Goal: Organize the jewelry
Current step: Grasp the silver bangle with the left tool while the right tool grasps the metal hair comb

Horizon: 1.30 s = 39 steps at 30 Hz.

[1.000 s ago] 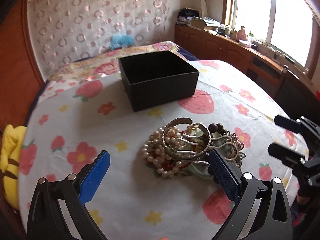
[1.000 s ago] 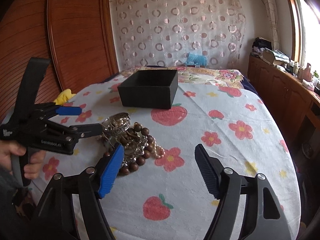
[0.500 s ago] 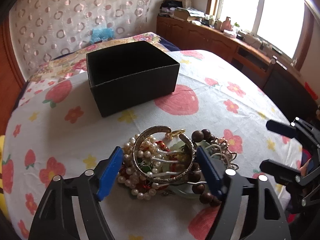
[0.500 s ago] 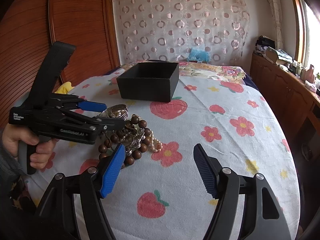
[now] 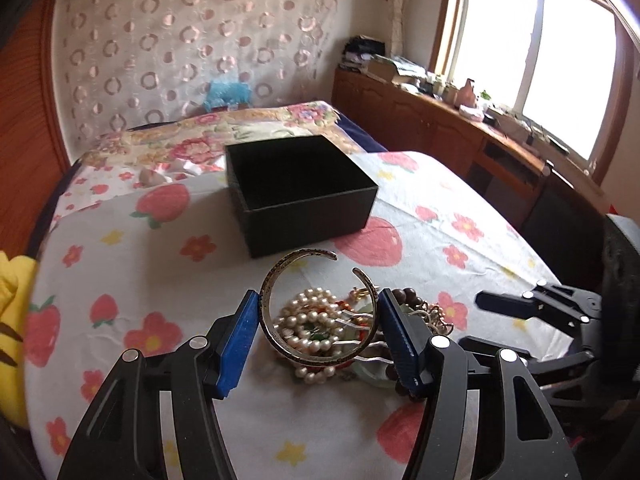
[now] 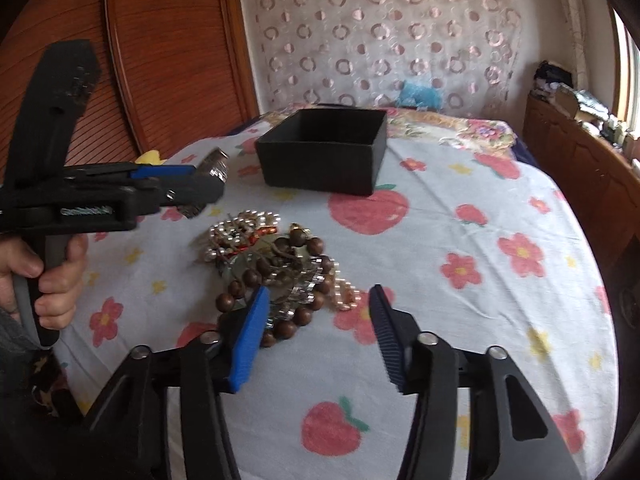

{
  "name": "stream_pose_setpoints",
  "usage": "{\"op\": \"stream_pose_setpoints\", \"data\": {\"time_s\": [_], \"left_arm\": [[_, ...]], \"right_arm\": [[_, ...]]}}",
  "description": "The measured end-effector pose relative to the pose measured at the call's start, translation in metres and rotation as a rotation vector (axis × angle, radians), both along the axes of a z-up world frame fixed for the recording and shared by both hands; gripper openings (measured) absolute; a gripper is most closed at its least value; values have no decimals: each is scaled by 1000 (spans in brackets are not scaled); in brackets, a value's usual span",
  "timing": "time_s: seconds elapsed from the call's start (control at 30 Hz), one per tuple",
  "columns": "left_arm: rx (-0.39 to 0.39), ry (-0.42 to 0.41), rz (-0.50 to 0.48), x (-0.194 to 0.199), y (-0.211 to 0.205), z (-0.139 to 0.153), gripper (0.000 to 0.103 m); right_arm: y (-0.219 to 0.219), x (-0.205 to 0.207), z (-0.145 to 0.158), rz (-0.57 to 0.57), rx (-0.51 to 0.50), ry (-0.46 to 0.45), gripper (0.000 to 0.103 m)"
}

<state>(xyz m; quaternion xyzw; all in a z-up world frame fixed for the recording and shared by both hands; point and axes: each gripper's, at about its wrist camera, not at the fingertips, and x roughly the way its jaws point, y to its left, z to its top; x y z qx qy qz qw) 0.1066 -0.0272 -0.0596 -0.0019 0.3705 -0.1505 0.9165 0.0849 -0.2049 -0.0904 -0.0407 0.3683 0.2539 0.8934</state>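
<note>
Left wrist view, left gripper (image 5: pixel 318 328) clamping silver bangle (image 5: pixel 280 284), no legible writing

Daylight is pouring through a wood-framed window (image 5: pixel 560 60) on the right, washing over a low wooden cabinet (image 5: pixel 440 128) crowded with what look like bottles and papers. A sheer curtain (image 6: pixel 384 40) patterned with circles is hanging along the back wall, beside reddish ribbed wood panelling (image 6: pixel 168 48).
</note>
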Motion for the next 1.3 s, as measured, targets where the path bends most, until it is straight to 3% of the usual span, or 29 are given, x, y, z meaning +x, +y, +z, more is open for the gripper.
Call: {"op": "stream_pose_setpoints", "data": {"time_s": [0.6, 0.63, 0.7, 1.3], "left_arm": [[-20, -16, 99, -32, 49, 7, 58], [-21, -19, 98, -32, 49, 7, 58], [-21, -21, 95, -34, 47, 6, 58], [-22, -23, 78, -39, 36, -1, 58]], "right_arm": [[30, 21, -12, 47, -37, 83, 44], [29, 20, -11, 42, -35, 77, 40], [24, 20, -8, 18, -31, 62, 22], [-1, 18, 24, 29, 49, -37, 9]]}}
